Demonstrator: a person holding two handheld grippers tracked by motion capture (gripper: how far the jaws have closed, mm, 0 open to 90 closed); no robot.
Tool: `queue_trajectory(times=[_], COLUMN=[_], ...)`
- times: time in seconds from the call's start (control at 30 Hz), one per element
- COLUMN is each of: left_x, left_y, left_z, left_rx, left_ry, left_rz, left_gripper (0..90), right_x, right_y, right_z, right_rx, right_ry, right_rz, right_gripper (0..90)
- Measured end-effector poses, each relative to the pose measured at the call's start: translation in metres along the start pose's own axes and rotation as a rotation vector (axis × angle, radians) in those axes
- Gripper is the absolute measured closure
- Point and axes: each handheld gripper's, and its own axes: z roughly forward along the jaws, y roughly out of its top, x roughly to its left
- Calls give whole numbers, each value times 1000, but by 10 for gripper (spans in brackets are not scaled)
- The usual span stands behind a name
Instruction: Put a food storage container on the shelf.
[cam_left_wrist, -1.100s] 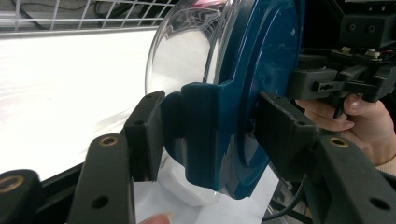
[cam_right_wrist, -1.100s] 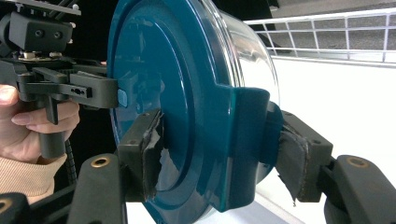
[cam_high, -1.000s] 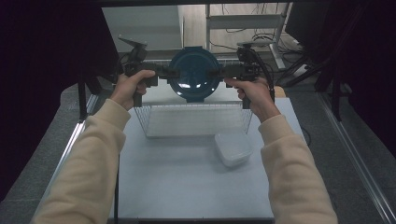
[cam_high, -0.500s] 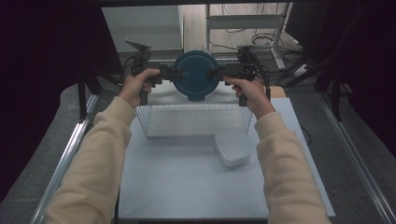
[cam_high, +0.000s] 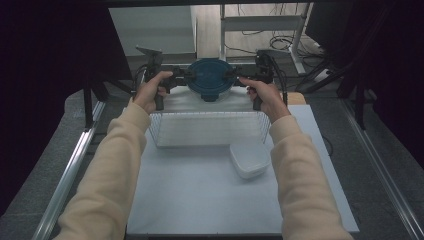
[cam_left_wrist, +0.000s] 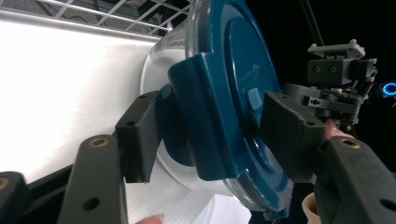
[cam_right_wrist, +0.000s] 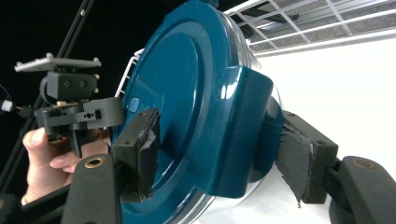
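A round clear glass container with a dark blue clip lid (cam_high: 210, 80) sits low at the far edge of the white table (cam_high: 200, 200), just beyond a wire rack (cam_high: 210, 127). I cannot tell whether it rests on the table. My left gripper (cam_high: 181, 75) straddles the lid's left clip flap (cam_left_wrist: 196, 121). Its jaws have just been opening; one pad (cam_left_wrist: 137, 135) lies by the flap and the other (cam_left_wrist: 289, 126) stands slightly off the lid top. My right gripper (cam_high: 237, 77) is shut on the opposite flap (cam_right_wrist: 243, 130), with its pads (cam_right_wrist: 140, 149) pressing on lid and underside.
A small clear plastic box (cam_high: 249, 160) lies on the table in front of the rack's right end. Metal frame rails (cam_high: 75, 165) run along both sides of the table. Shelving legs and cables stand behind the far edge.
Both hands have carried the container away from me and down behind the rack. Its lid, tilted toward the camera before, now lies more level.
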Motion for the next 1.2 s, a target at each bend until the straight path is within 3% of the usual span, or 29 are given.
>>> queue_trajectory(times=[0.03, 0.2, 0.23, 0.27, 0.37, 0.4, 0.43, 0.47, 0.53, 0.57, 0.6, 0.63, 0.77, 0.83, 0.9, 0.93, 0.97, 1.0, 1.07, 1.13, 1.2], left_x=[4, 4, 1, 1, -7, -10, -16, -16, -21, -24, -27, -32, -40, -42, -42, -42, -38, -38, -30, -28, -25], left_y=[-1, -2, -4, -4, -9, -12, -20, -20, -29, -34, -40, -52, -81, -96, -114, -114, -132, -132, -160, -169, -193], left_z=[1, 2, 2, 2, -2, -4, -10, -10, -17, -21, -24, -33, -49, -54, -57, -57, -59, -59, -62, -63, -67], left_rx=[-8, -22, -35, -35, -78, -95, -125, -125, -142, -144, -142, -140, -126, -112, -110, -110, -94, -94, -93, -95, -101], left_ry=[-15, -19, 25, 25, 104, 118, 138, 138, 188, 209, 229, 269, 306, 312, 303, 303, 298, 298, 285, 291, 316], left_rz=[-6, 22, 61, 61, 112, 137, 175, 175, 229, 259, 289, 344, 432, 455, 476, 476, 490, 490, 494, 500, 532], left_gripper=[375, 351, 324, 295, 248, 248, 227, 216, 212, 209, 209, 209, 217, 223, 229, 230, 230, 230, 234, 234, 234], right_x=[-3, -5, -2, -2, 9, 9, 15, 15, 21, 27, 27, 29, 29, 28, 25, 25, 21, 21, 13, 10, -1], right_y=[0, -1, -3, -3, -7, -7, -10, -10, -16, -24, -24, -34, -58, -72, -87, -87, -104, -104, -130, -139, -164], right_z=[2, 1, 1, 1, -6, -6, -13, -13, -21, -31, -31, -41, -61, -69, -76, -76, -83, -83, -92, -95, -102], right_rx=[-3, -2, -4, -4, -57, -57, -80, -80, -98, -113, -113, -108, -97, -89, -83, -83, -79, -79, -86, -89, -83], right_ry=[6, 10, -8, -8, -79, -79, -104, -104, -128, -153, -153, -147, -150, -173, -146, -146, -149, -149, -181, -194, -209], right_rz=[18, 5, -21, -21, -85, -85, -131, -131, -194, -255, -255, -301, -388, -437, -456, -456, -483, -483, -545, -559, -574], right_gripper=[340, 327, 286, 286, 142, 142, 119, 119, 105, 105, 105, 113, 142, 147, 151, 151, 154, 154, 166, 170, 171])
